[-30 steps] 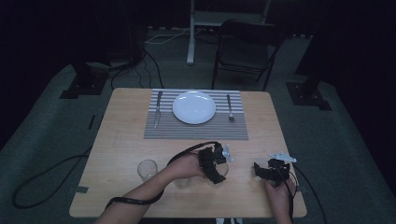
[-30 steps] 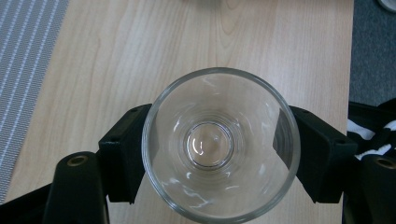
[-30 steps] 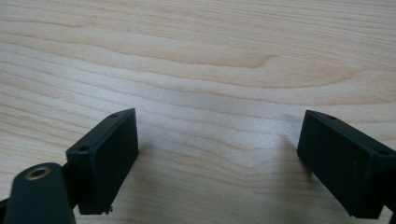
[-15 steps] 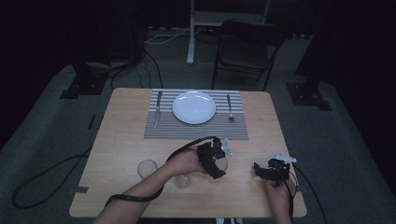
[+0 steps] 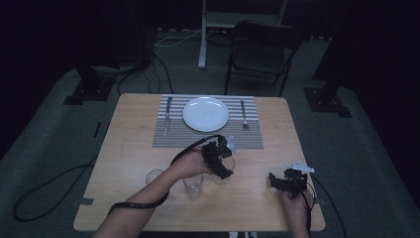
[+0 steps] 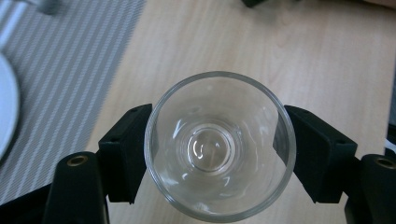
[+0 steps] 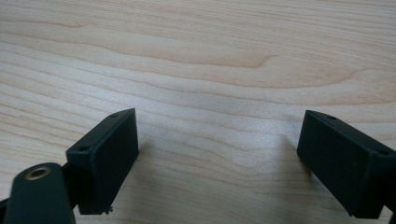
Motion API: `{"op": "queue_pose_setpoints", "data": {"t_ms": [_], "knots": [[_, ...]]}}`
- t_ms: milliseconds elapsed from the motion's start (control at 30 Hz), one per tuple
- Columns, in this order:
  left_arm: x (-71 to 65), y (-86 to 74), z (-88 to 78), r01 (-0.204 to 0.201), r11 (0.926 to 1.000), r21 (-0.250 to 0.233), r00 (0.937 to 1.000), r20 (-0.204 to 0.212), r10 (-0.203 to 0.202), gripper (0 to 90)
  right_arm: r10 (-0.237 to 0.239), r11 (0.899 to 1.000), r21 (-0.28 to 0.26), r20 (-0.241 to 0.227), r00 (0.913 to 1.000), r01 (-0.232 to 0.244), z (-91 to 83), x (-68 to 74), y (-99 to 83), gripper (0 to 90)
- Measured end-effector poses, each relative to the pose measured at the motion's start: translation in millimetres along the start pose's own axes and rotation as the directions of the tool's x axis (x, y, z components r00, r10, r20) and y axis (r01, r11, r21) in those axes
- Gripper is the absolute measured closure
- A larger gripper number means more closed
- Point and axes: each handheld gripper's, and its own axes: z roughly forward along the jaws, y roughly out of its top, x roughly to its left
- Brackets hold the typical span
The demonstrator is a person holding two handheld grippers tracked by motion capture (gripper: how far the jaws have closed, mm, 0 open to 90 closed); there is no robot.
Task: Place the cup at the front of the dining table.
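Observation:
My left gripper (image 5: pixel 224 166) is shut on a clear drinking glass (image 6: pixel 219 144), seen from straight above with a black pad pressed on each side of its rim. It hangs over the bare wood just right of the striped placemat (image 6: pixel 60 70). In the high view this glass (image 5: pixel 225 166) sits under the gripper near the mat's front edge. My right gripper (image 7: pixel 219 158) rests low over the table near the front right, jaws wide apart with nothing between them; it is also seen as the right gripper (image 5: pixel 285 181) from above.
Two more empty glasses (image 5: pixel 192 186) (image 5: pixel 154 177) stand near the front left. On the striped placemat (image 5: pixel 208 136) lie a white plate (image 5: pixel 206 113), a knife (image 5: pixel 167 116) and a fork (image 5: pixel 243 114). A chair (image 5: pixel 262 54) stands beyond the table (image 5: pixel 133 148).
My left gripper has carried the glass up and away from the front edge, toward the placemat. The right gripper has stayed where it was.

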Motion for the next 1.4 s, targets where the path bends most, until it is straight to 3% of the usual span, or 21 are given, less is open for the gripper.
{"op": "queue_pose_setpoints", "data": {"t_ms": [267, 467, 733, 1000, 1067, 1200, 1300, 1333, 1400], "knots": [[21.6, -18.8, -9.5, 0.065, 0.9975, 0.026, 0.9969, -0.045, -0.064, 28.6, -0.001, 1.000, -0.001, 0.000, 1.0000, 0.001, 0.1, 0.0, 0.0, 12.3], [34.2, -35.8, -18.9, 0.107, 0.9935, 0.040, 0.9900, -0.096, -0.103, 28.6, 0.000, 1.000, -0.001, 0.001, 1.0000, 0.000, 0.1, 0.0, 0.0, 12.4], [50.3, -57.4, -31.5, 0.162, 0.9854, 0.052, 0.9804, -0.122, -0.155, 28.6, 0.001, 1.000, -0.001, 0.001, 1.0000, -0.001, 0.0, 0.1, 0.0, 12.4], [64.8, -75.4, -41.7, 0.222, 0.9742, 0.038, 0.9646, -0.153, -0.214, 28.6, 0.000, 1.000, -0.001, 0.001, 1.0000, 0.000, 0.0, 0.0, -0.1, 12.4], [69.9, -80.2, -43.7, 0.257, 0.9658, 0.038, 0.9552, -0.163, -0.247, 28.6, 0.000, 1.000, 0.000, 0.001, 1.0000, 0.000, 0.0, 0.1, -0.1, 12.4], [75.9, -87.9, -45.1, 0.289, 0.9567, 0.034, 0.9427, -0.184, -0.278, 28.6, 0.000, 1.000, 0.000, 0.001, 1.0000, 0.000, 0.0, 0.1, -0.1, 12.4], [80.9, -92.3, -47.1, 0.303, 0.9524, 0.028, 0.9371, -0.190, -0.293, 28.6, 0.001, 1.000, 0.000, 0.001, 1.0000, -0.001, 0.0, 0.1, -0.1, 12.4], [83.8, -93.8, -48.6, 0.318, 0.9479, 0.023, 0.9315, -0.194, -0.308, 28.6, 0.001, 1.000, 0.000, 0.001, 1.0000, -0.001, 0.0, 0.1, -0.1, 12.4], [85.4, -94.5, -49.3, 0.321, 0.9470, 0.019, 0.9304, -0.194, -0.311, 28.6, 0.001, 1.000, 0.000, 0.001, 1.0000, -0.001, 0.0, 0.1, -0.1, 12.4]]}}
